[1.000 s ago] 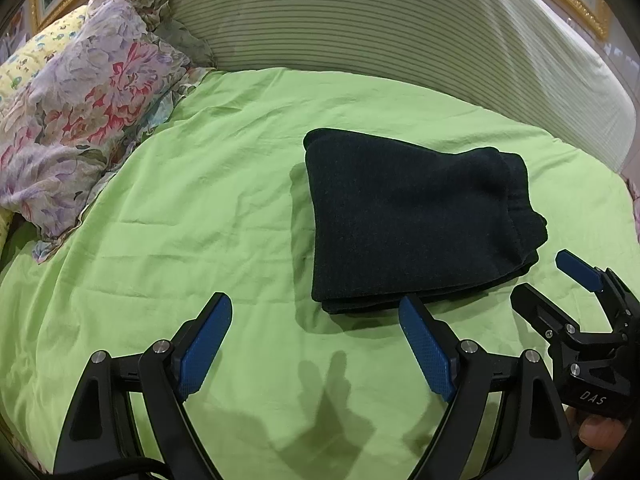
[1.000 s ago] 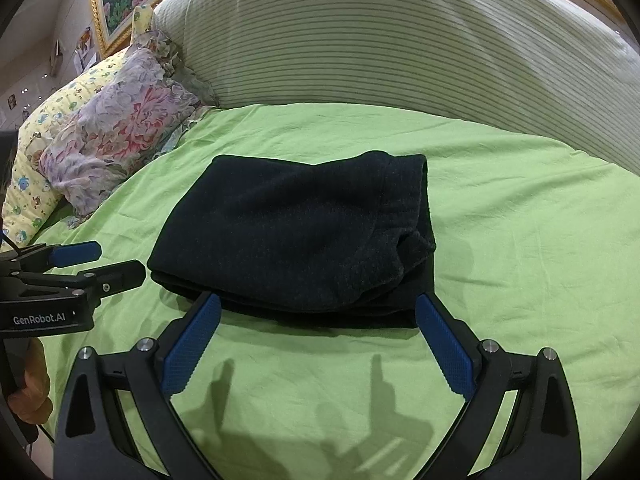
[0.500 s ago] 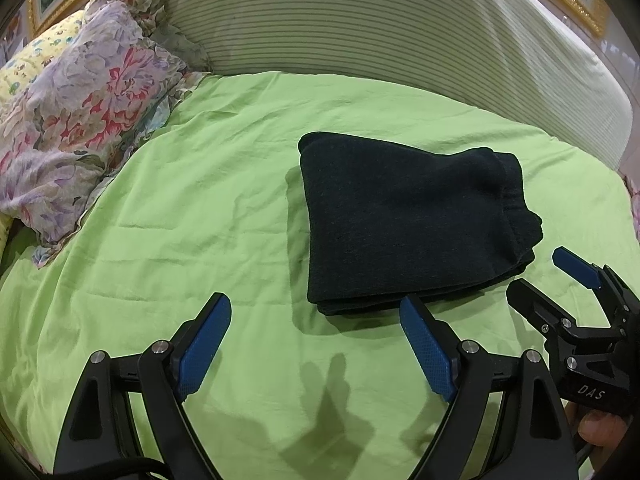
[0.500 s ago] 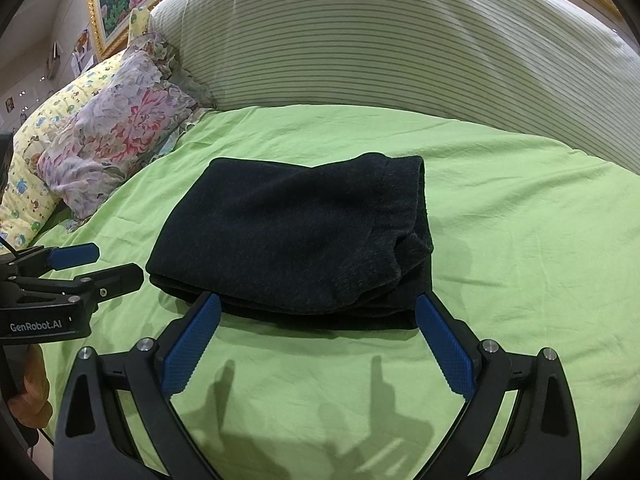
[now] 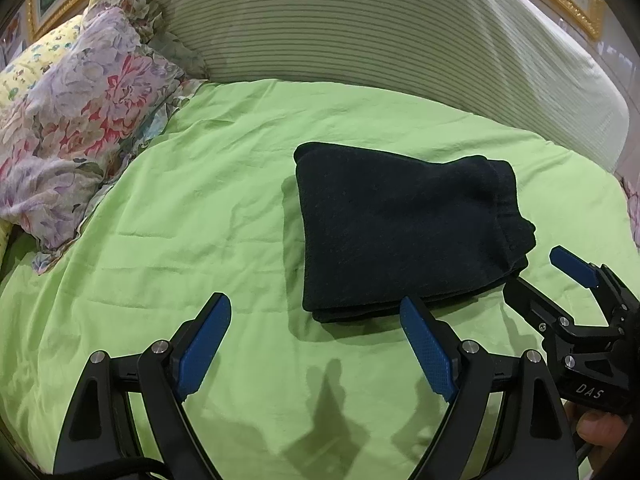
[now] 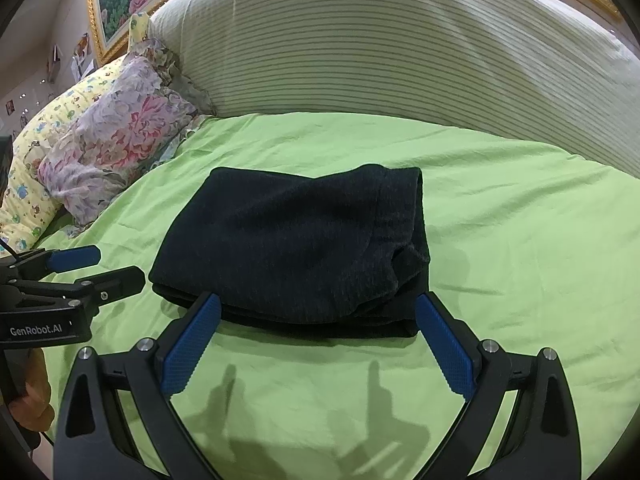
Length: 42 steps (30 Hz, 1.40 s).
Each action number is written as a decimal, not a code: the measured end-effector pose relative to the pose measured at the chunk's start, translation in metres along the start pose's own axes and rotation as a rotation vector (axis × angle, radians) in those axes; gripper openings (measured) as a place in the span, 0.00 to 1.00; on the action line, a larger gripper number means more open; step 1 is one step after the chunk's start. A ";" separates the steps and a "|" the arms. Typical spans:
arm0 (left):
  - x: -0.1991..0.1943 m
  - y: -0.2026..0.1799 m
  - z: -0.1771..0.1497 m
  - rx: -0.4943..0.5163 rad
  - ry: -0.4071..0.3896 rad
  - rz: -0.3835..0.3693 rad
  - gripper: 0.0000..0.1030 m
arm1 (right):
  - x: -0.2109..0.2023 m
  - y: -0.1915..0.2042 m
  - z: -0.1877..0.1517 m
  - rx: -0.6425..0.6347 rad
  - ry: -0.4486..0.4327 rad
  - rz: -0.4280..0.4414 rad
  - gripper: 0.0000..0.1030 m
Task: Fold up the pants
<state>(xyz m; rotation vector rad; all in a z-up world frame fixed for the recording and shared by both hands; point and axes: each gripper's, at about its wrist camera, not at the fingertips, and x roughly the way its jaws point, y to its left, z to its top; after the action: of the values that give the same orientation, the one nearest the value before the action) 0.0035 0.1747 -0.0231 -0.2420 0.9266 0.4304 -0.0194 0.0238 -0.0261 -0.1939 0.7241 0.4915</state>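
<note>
Dark pants point(image 5: 404, 232) lie folded into a compact, thick rectangle near the middle of a bed covered by a green sheet point(image 5: 200, 208). Stacked layers show along the near edge, and one bunched end, possibly the waistband, faces the right side. Judging by this shape, the folding looks finished or close to it; any next move would likely be only a light press or a tuck of that lumpy right end, needing a gentle touch so the layers do not slide apart. The left tongs point(image 5: 316, 340) hang over bare sheet just in front of the bundle's near left corner, fingers spread wide and holding nothing. The right tongs point(image 6: 318, 336) sit just in front of the near edge, also wide open and empty, their blue pads framing the bundle's width; whether the tips touch the cloth cannot be told. Both point forward and slightly down toward the bed, side by side, each visible at the edge of the other's view. A floral pillow point(image 5: 76, 128) rests at the far left, and a striped headboard point(image 6: 400, 60) curves behind.
</note>
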 end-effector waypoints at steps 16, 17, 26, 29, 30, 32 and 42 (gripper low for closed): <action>-0.002 -0.001 0.005 -0.021 0.001 -0.022 0.86 | -0.004 -0.003 0.003 0.015 -0.011 -0.014 0.95; -0.002 -0.001 0.006 -0.024 0.001 -0.024 0.86 | -0.004 -0.004 0.004 0.017 -0.012 -0.017 0.95; 0.001 0.001 0.019 -0.058 -0.016 -0.038 0.86 | -0.004 -0.013 0.010 0.035 -0.014 -0.038 0.95; 0.005 0.001 0.020 -0.066 -0.006 -0.043 0.85 | -0.003 -0.016 0.011 0.049 -0.012 -0.043 0.95; 0.006 0.001 0.021 -0.063 -0.004 -0.041 0.85 | -0.003 -0.017 0.011 0.051 -0.013 -0.044 0.95; 0.011 0.000 0.021 -0.061 0.011 -0.043 0.84 | -0.003 -0.019 0.011 0.056 -0.013 -0.044 0.95; 0.015 -0.012 0.024 -0.034 0.029 -0.039 0.84 | -0.003 -0.025 0.012 0.077 -0.015 -0.033 0.95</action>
<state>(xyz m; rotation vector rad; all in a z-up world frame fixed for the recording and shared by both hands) 0.0340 0.1774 -0.0213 -0.2972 0.9422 0.4080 -0.0019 0.0047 -0.0152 -0.1298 0.7227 0.4320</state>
